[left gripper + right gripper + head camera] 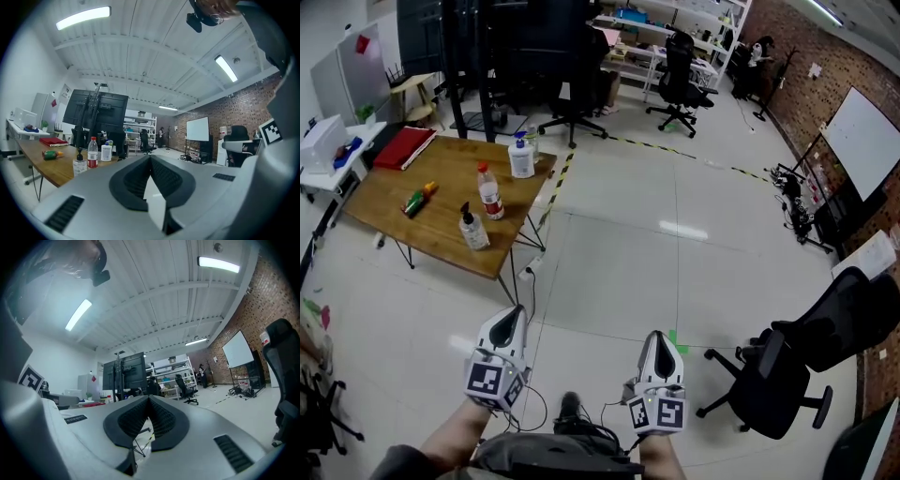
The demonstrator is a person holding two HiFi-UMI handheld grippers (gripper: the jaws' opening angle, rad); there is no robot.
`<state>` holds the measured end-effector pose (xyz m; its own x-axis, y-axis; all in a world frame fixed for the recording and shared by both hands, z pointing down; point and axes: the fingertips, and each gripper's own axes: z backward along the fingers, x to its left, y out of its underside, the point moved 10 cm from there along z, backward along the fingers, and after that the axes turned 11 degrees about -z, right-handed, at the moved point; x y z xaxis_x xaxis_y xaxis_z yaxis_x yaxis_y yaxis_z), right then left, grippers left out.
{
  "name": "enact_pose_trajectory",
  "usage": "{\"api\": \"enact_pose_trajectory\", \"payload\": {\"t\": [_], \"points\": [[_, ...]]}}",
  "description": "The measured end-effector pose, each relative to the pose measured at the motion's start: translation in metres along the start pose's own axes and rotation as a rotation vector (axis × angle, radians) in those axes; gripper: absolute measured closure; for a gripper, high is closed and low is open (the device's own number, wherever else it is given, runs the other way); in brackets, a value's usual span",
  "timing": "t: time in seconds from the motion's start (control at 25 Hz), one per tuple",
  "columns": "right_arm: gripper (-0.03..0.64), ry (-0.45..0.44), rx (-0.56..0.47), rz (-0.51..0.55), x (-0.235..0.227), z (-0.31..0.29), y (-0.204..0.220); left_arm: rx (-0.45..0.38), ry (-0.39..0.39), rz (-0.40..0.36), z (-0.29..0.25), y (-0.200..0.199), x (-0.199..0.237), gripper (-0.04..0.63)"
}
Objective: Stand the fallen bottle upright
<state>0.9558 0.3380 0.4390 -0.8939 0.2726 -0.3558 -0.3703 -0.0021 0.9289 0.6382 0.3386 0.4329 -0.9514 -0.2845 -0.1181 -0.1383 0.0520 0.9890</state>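
A small green and orange bottle (419, 199) lies on its side on the wooden table (394, 220) at the upper left of the head view. The left gripper view shows this bottle (50, 153) far off at the left. Near it stand a clear bottle with a red label (490, 192), a clear pump bottle (472, 228) and a white pump bottle (521, 156). My left gripper (508, 323) and right gripper (659, 342) are over the floor, well short of the table. Both point level, jaws shut and empty, as the left gripper (150, 157) and right gripper (149, 398) show.
A red folder (403, 147) lies at the table's far end. A black office chair (797, 361) stands close at my right, more chairs (680, 80) at the back. Yellow-black tape (558, 183) runs along the floor by the table. A whiteboard (862, 141) leans on the brick wall.
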Motion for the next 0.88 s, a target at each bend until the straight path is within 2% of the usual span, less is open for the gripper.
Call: {"api": "enact_pose_trajectory", "payload": {"t": [0.2,0.4,0.6,0.88], "points": [[0.599,-0.010,-0.016,-0.001,-0.043,-0.056,-0.010,0.002,-0.019,0.006,-0.064,-0.004,-0.007,0.567],[0.599,0.006,-0.005,0.001,-0.074,-0.066,-0.012,0.020,-0.016,0.018,-0.098,0.001,-0.022,0.568],[0.600,0.015,0.012,0.003,-0.104,-0.071,-0.016,0.018,-0.007,0.007,-0.117,-0.005,-0.038,0.566],[0.598,-0.010,0.011,-0.008,-0.100,-0.079,-0.025,0.018,-0.037,-0.013,-0.116,-0.016,-0.034,0.566]]}}
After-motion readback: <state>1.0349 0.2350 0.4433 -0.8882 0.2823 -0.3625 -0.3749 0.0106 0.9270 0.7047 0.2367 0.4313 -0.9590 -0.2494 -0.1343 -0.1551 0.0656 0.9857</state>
